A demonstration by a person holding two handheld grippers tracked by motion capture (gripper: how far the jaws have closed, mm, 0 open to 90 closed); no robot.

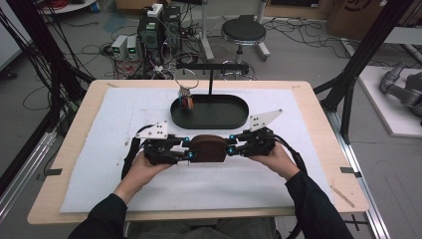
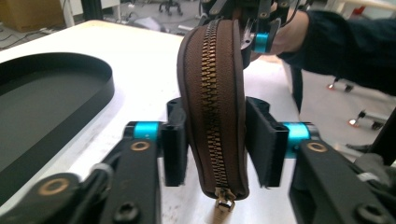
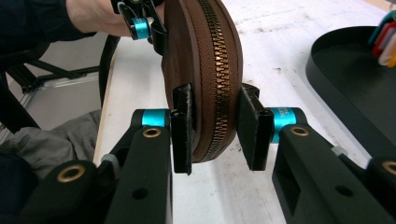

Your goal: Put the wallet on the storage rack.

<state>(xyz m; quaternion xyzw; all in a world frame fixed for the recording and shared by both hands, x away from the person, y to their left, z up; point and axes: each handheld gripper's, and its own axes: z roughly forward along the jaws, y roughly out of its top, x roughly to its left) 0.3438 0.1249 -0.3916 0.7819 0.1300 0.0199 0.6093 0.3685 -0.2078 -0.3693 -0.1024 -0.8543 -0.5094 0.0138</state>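
Brown zippered pouch (image 1: pixel 207 148) sits upright between my left gripper (image 1: pixel 186 149) and right gripper (image 1: pixel 232 145), each clamped on one end, near the black tray (image 1: pixel 209 117).

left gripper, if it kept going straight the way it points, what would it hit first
The left gripper already has the brown zip pouch between its jaws. Past the pouch, the right gripper holds the far end, so it would probably come next.

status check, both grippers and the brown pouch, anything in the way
Left gripper and right gripper each shut on one end of the brown zip pouch. Pouch zipped shut, held over the white mat. Black tray just behind it.
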